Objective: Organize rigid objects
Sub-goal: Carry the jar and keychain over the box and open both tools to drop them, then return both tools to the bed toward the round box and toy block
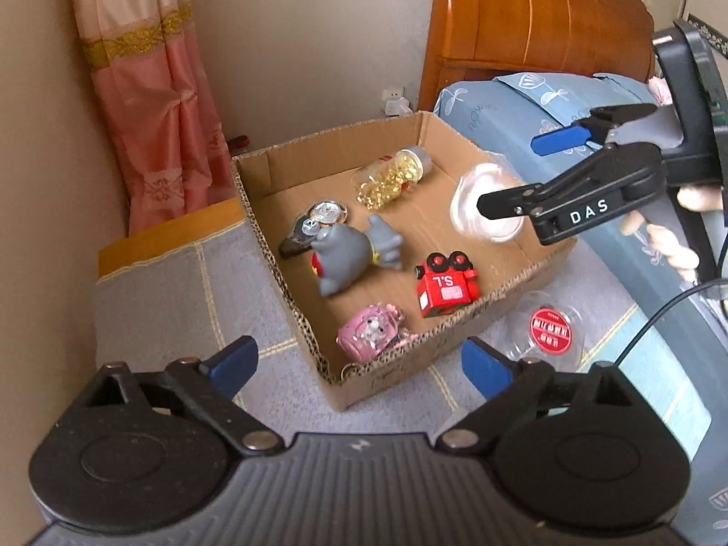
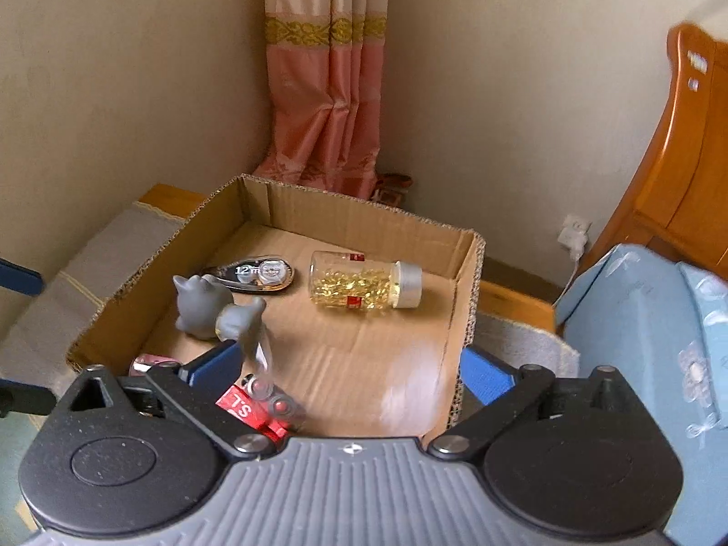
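An open cardboard box [image 1: 291, 282] sits on a grey mat and holds a jar of yellow capsules [image 1: 391, 175], a grey toy figure [image 1: 350, 252], a red toy truck [image 1: 446, 284], a pink toy [image 1: 371, 332] and a correction tape [image 1: 311, 223]. A clear round lid [image 1: 487, 204], blurred, is in the air above the box's right side, just below my right gripper [image 1: 514, 173], which is open. My left gripper [image 1: 359, 366] is open and empty in front of the box. In the right wrist view the box [image 2: 464, 273] and jar [image 2: 364, 284] lie below the open right gripper [image 2: 350, 364].
A clear round container with a red label [image 1: 548, 330] lies on the mat right of the box. A blue patterned bed [image 1: 546, 104] and wooden headboard [image 1: 537, 13] stand at the right. A pink curtain [image 1: 150, 91] hangs in the corner.
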`<state>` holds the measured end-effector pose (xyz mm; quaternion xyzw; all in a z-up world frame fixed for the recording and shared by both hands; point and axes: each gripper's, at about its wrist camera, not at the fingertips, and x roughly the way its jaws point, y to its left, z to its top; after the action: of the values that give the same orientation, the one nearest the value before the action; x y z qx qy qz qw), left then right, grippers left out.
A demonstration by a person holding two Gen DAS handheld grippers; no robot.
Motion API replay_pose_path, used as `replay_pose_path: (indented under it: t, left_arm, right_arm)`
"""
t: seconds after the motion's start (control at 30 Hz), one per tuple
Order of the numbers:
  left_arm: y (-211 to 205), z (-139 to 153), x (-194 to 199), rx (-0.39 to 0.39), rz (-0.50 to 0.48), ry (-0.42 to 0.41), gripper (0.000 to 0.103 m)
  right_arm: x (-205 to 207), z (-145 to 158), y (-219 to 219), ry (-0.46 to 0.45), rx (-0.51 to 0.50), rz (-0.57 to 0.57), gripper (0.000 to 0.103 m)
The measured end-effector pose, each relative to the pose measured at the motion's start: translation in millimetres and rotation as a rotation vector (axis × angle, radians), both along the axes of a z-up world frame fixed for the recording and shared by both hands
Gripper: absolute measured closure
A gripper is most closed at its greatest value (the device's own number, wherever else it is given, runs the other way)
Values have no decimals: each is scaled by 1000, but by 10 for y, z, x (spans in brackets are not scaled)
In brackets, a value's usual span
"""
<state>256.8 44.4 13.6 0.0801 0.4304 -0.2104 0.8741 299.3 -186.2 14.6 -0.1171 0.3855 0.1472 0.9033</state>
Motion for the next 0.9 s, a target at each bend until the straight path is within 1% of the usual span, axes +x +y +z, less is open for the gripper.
replay_pose_path:
  t: [0.13,0.23,0.4,0.47,0.6,0.7,0.8,0.9]
  left_arm:
    - [3,25,-105,15,5,-19,6]
    - [4,34,-196,30,13,-38,3]
    - [22,14,-357,37,31,-46,3]
    - [23,7,-430,41,38,-47,3]
    - [15,0,-569,57,65,-58,3]
    - [-7,1,-685,78,85,-86,3]
    - [-25,-24,-799,104,113,-112,2]
    - [-47,-102,-886,122,142,-110,1]
  right_arm:
    - [-112,37,25,-5,-11,6,0]
    - [-209,85,27,-10,-7,5,0]
    - [-436,131,14,-19,15,13,0]
    - [-554,125,3,-26,33,0,0]
    - [-860,30,-9,-34,53,-12,0]
    - [-1072,-80,-9,-37,55,-33,0]
    - [-1266,-189,-37,-34,84,-71,0]
    - [-1471,-299,-76,-49,117,-107,0]
